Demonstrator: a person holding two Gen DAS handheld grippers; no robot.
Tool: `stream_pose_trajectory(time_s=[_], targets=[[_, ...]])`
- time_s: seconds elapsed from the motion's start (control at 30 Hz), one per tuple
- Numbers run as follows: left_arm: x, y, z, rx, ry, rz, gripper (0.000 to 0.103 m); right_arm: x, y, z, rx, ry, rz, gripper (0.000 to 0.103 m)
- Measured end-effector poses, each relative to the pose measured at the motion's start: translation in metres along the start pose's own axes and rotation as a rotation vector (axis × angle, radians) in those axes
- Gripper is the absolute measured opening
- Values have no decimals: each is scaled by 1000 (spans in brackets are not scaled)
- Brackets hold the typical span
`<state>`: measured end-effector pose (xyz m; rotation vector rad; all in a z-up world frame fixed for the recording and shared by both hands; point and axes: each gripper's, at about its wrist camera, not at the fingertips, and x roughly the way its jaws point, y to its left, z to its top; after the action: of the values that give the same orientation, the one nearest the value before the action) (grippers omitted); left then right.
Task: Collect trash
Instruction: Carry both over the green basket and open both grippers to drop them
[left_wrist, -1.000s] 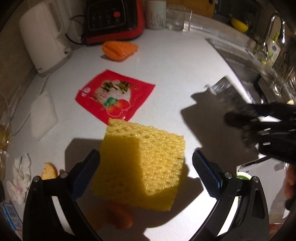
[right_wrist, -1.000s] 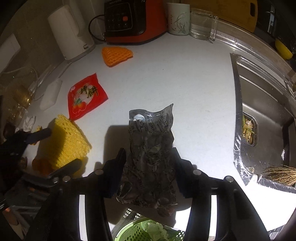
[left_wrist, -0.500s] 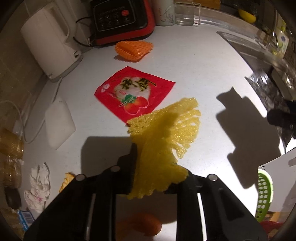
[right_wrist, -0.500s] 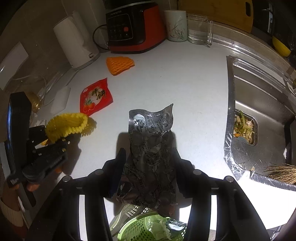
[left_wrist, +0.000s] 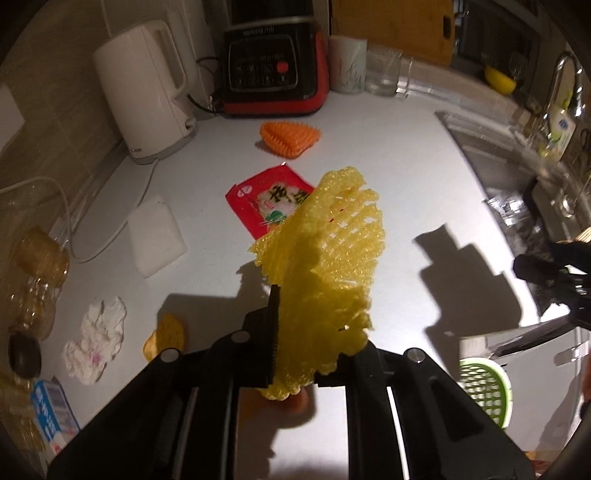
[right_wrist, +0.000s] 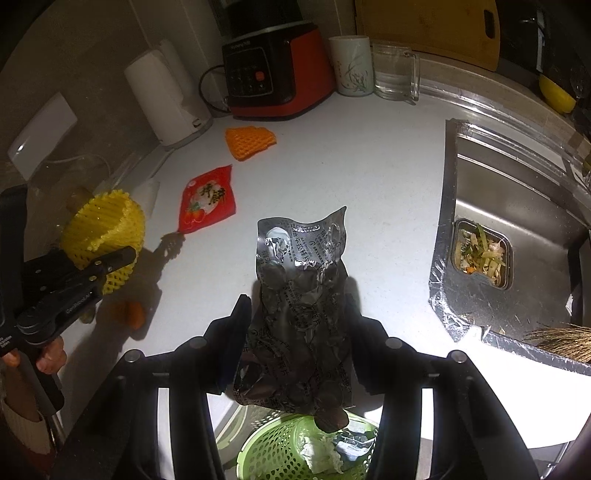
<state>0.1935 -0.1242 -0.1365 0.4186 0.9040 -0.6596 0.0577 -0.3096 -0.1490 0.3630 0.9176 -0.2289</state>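
Note:
My left gripper (left_wrist: 295, 354) is shut on a yellow foam fruit net (left_wrist: 325, 266), which hangs squashed between the pads above the white counter; the same net (right_wrist: 101, 229) shows at the left of the right wrist view. My right gripper (right_wrist: 299, 325) is shut on a crumpled silver foil blister sheet (right_wrist: 301, 291), held over a green perforated basket (right_wrist: 291, 446) with trash in it. The basket (left_wrist: 484, 387) sits below the counter's front edge. A red snack wrapper (left_wrist: 266, 201), an orange foam net (left_wrist: 290, 134) and a crumpled tissue (left_wrist: 94, 343) lie on the counter.
A white kettle (left_wrist: 147, 88), a red and black appliance (left_wrist: 273, 70), a mug (left_wrist: 347, 64) and a glass (left_wrist: 384, 72) line the back. A sink (right_wrist: 517, 236) with food scraps is to the right. A white pad (left_wrist: 157, 236) and an orange peel (left_wrist: 164, 336) lie at left.
My left gripper closed on the yellow net and lifted it off the counter, squashing it. My right gripper kept its grip on the foil and moved back over the green basket.

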Motion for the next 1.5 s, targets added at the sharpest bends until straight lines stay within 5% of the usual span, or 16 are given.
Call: stream_pose_trajectory(time_s=[0.23,0.47,0.77,1.23,1.27,1.4,1.5], targets=[[-70,-45,-26,-24,-67,-45,13,-53,-6,-22,-76,-42,51,50],[-108,-107,-76,-111,-47,-119,13,-105,-30,-66,-152,-42,64,50],[-104,-179,-138,-219,26,-104,13,-136,-54,-117,-202,-4,95,51],[-79,-214,-191,-309,145,-87,13,-143,-66,-157,-244,56,149,51],[-77,-216,-192,-311,154,-95,17,-143,-65,-158,-246,56,150,51],[-77,-219,-195,-324,156,-93,61,-142,-65,-160,-253,60,160,51],[-81,-220,-194,-315,143,-86,64,-141,-65,-160,-253,63,165,51]])
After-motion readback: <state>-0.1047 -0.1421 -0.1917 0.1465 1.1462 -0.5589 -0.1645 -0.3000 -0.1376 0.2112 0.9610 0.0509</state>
